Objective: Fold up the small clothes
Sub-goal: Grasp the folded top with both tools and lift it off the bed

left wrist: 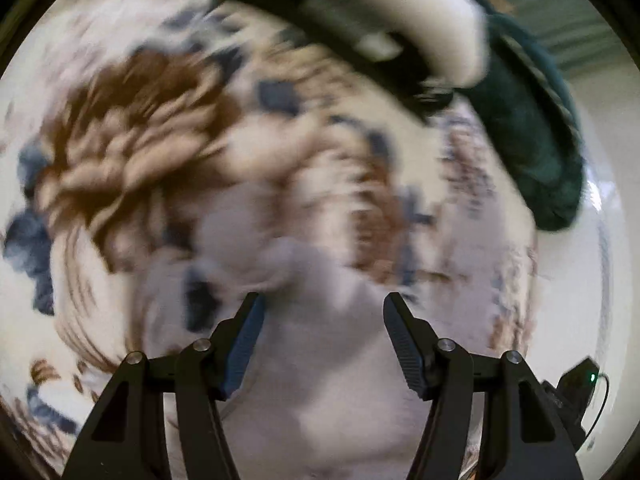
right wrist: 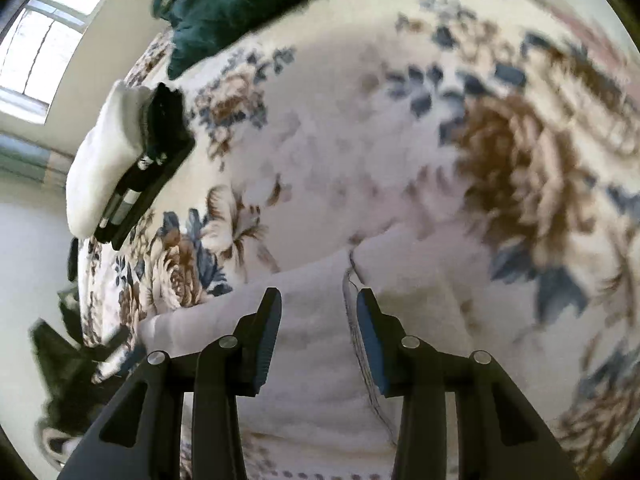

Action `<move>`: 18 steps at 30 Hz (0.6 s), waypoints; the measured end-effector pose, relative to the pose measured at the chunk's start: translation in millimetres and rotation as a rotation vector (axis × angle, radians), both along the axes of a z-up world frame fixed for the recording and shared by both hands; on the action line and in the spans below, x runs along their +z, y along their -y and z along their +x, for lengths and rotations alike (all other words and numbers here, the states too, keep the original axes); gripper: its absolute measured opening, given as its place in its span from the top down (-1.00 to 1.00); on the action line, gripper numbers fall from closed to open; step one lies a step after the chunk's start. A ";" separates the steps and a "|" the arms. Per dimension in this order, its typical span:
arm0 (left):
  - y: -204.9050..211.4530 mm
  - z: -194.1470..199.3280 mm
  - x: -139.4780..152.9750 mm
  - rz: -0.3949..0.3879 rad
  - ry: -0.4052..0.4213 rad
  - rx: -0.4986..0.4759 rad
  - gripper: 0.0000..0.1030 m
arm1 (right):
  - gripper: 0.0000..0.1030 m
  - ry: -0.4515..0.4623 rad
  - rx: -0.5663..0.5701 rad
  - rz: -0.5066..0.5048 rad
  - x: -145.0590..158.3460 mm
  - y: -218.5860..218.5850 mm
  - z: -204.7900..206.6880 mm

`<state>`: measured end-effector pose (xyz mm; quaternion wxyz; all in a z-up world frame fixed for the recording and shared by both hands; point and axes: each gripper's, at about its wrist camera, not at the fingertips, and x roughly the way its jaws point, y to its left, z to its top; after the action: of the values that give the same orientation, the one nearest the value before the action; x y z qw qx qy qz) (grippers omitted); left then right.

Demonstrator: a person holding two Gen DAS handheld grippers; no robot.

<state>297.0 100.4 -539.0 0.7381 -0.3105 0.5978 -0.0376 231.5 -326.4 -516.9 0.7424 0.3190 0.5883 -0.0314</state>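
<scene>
A small white garment [left wrist: 320,360] lies on a floral bedspread [left wrist: 132,128]; the left wrist view is blurred by motion. My left gripper [left wrist: 323,304] is open just above the garment, holding nothing. In the right wrist view the same white garment [right wrist: 312,320] lies under my right gripper [right wrist: 318,298], which is open with a seamed edge between its fingers. A stack of folded clothes, white [right wrist: 108,152] and black [right wrist: 160,120], sits on the bedspread [right wrist: 360,120] at the left. That stack also shows in the left wrist view [left wrist: 380,20].
A dark green cushion [left wrist: 532,140] lies at the bed's far side, also in the right wrist view [right wrist: 224,4]. A window [right wrist: 44,44] is beyond the bed. Dark clothing [right wrist: 68,360] lies at the bed's left edge. A black device with a green light [left wrist: 580,384] is at the lower right.
</scene>
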 end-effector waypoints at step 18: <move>-23.3 -14.2 -20.0 -0.210 -0.032 -0.046 -0.27 | -0.29 -0.084 -0.123 0.101 -12.0 54.3 -29.7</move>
<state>282.8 123.8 -559.0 0.6907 -0.3728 0.6094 -0.1119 201.7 -380.7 -528.9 0.6966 0.3901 0.5991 -0.0604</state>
